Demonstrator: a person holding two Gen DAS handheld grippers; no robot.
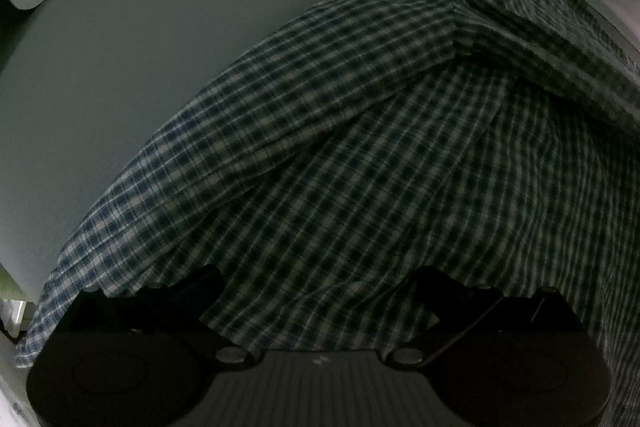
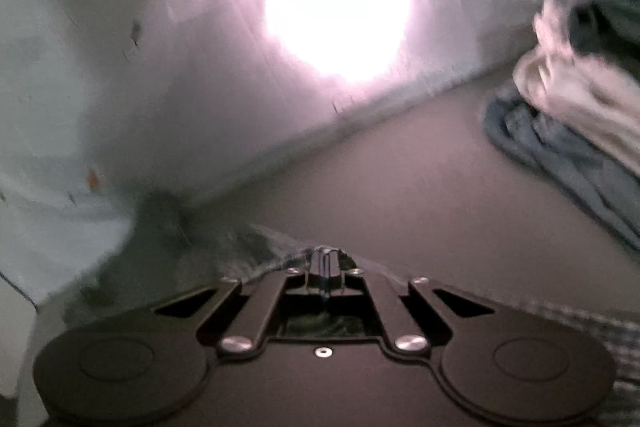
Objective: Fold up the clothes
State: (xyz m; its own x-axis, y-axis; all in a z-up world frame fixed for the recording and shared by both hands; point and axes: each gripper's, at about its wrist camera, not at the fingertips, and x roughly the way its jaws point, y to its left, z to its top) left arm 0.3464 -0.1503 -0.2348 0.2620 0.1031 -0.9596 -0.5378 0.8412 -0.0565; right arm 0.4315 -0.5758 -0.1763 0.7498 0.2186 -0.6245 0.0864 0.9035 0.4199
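Spreading across the grey table point(image 1: 140, 67), the checked shirt point(image 1: 360, 147) lies rumpled, with a folded ridge running up to its far end; its near edge drapes over the left gripper point(image 1: 316, 283). That gripper's fingers stand wide apart, their tips hidden under the cloth, so whether they hold anything cannot be told. The right gripper point(image 2: 325, 263) has its fingers pressed together on a fold of the shirt. Beyond it a pale curtain point(image 2: 160, 67) glows with a bright light, and a pile of clothes point(image 2: 568, 115) sits at the right.
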